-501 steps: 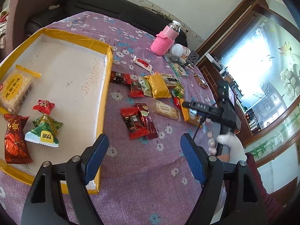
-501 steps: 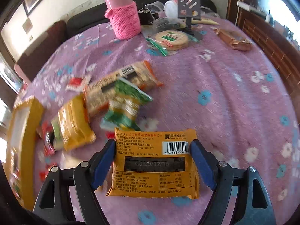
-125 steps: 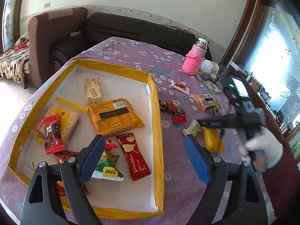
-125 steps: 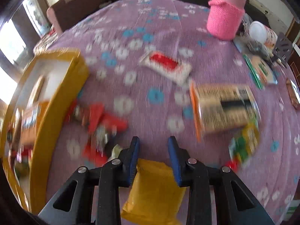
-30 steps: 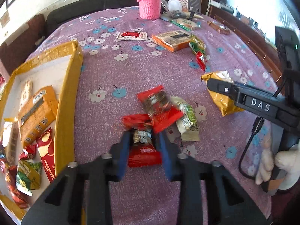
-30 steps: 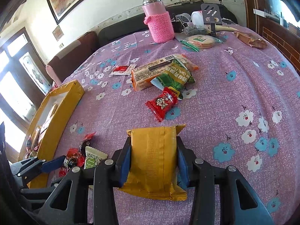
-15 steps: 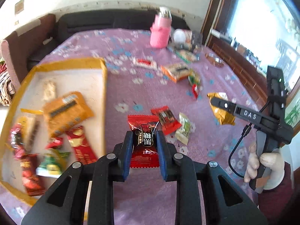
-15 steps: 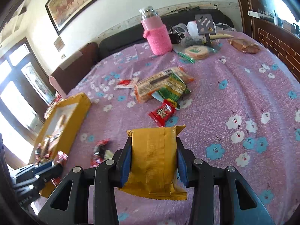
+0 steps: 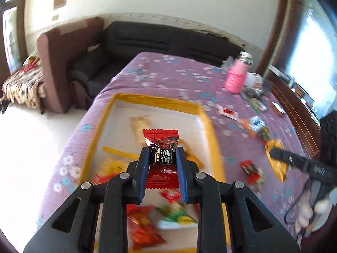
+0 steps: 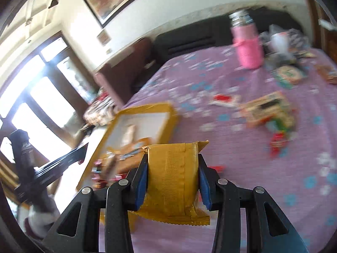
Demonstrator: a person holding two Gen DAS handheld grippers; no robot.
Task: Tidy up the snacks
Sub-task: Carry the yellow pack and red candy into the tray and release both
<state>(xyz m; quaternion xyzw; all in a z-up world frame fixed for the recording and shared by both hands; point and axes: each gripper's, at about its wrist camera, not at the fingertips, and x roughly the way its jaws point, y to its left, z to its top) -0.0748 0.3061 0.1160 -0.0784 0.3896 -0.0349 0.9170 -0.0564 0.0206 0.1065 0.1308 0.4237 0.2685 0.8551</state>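
Note:
My left gripper [image 9: 161, 158] is shut on a red candy packet [image 9: 161, 147] and holds it in the air over the yellow-rimmed white tray [image 9: 207, 122], which holds several snacks. My right gripper [image 10: 172, 168] is shut on a gold snack packet [image 10: 172, 181], held above the purple tablecloth just right of the tray [image 10: 168, 110]. The right gripper with its gold packet [image 9: 276, 164] also shows at the right of the left wrist view. The left gripper's arm [image 10: 52, 164] shows at the left of the right wrist view.
Loose snacks lie on the purple floral cloth: a red packet [image 9: 250, 169], an orange box [image 10: 265, 107], a red-and-white packet [image 10: 223, 99]. A pink bottle [image 10: 248, 46] and clutter stand at the far end. A dark sofa [image 9: 164, 40] lies beyond the table.
Both grippers have swung left toward the tray with their packets. The left one now hangs over the tray's middle; the right one has come close to the tray's right rim.

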